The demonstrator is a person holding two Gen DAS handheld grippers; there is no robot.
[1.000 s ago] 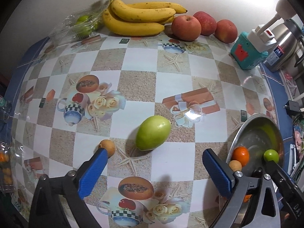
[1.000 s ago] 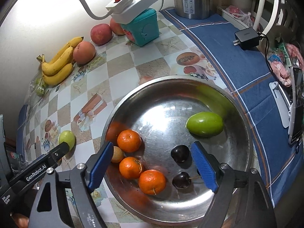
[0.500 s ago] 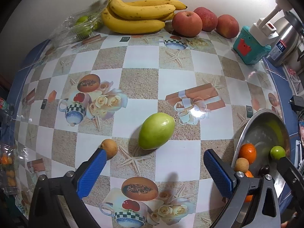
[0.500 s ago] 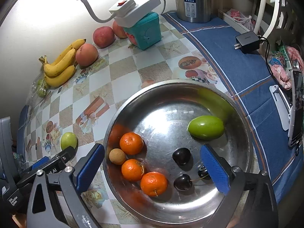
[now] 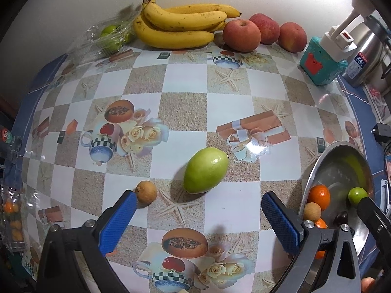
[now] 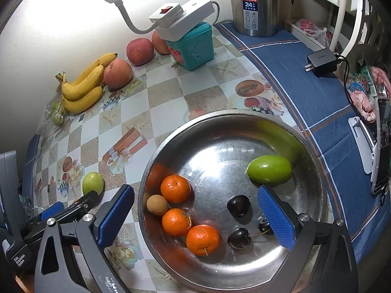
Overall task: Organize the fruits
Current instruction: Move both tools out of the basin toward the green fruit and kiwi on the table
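Note:
A green fruit [image 5: 206, 170] lies on the patterned tablecloth with a small brown longan [image 5: 146, 192] to its left. My left gripper [image 5: 199, 217] hovers open just in front of them, holding nothing; the longan sits by its left fingertip. At the right is a steel bowl [image 6: 220, 116] holding three oranges [image 6: 175, 188], a longan [image 6: 157, 204], another green fruit [image 6: 269, 169] and dark cherries [image 6: 238, 205]. My right gripper [image 6: 195, 190] stands wide open above the bowl, pads touching no fruit.
Bananas [image 5: 180, 24], three apples [image 5: 240, 35] and a clear bag of small green fruits [image 5: 110, 36] line the back wall. A teal box [image 6: 193, 46] with a power strip, a steel kettle [image 6: 254, 5], a charger [image 6: 321, 59] and a phone [image 6: 382, 144] stand to the right.
The right gripper's jaws have spread wider over the bowl, and a third cherry now shows beside its right finger. The left gripper has stayed open and still.

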